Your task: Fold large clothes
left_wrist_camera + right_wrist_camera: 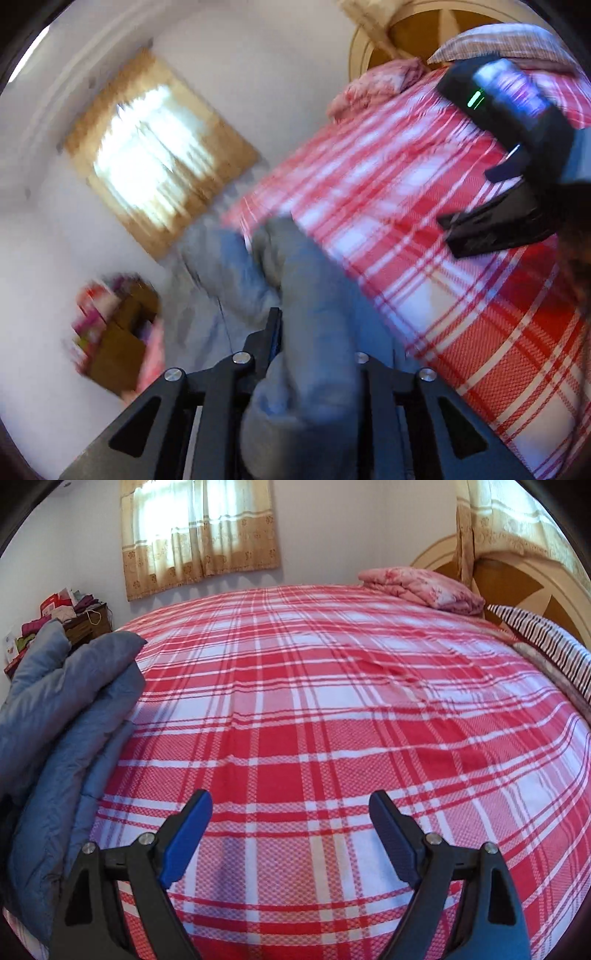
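Note:
A grey-blue padded garment (303, 295) hangs bunched between the fingers of my left gripper (314, 332), which is shut on it; the view is blurred. The same garment (66, 709) shows at the left edge of the right wrist view, lifted over the edge of the red and white plaid bed (332, 701). My right gripper (291, 808) is open and empty, low over the near part of the bed, to the right of the garment. The right gripper also shows in the left wrist view (454, 236) above the bed (424, 221).
A folded pink quilt (424, 587) and a striped pillow (543, 638) lie at the bed's head by the wooden headboard (517, 587). A cluttered bedside cabinet (81, 620) stands at the far left. A curtained window (199, 531) is on the back wall.

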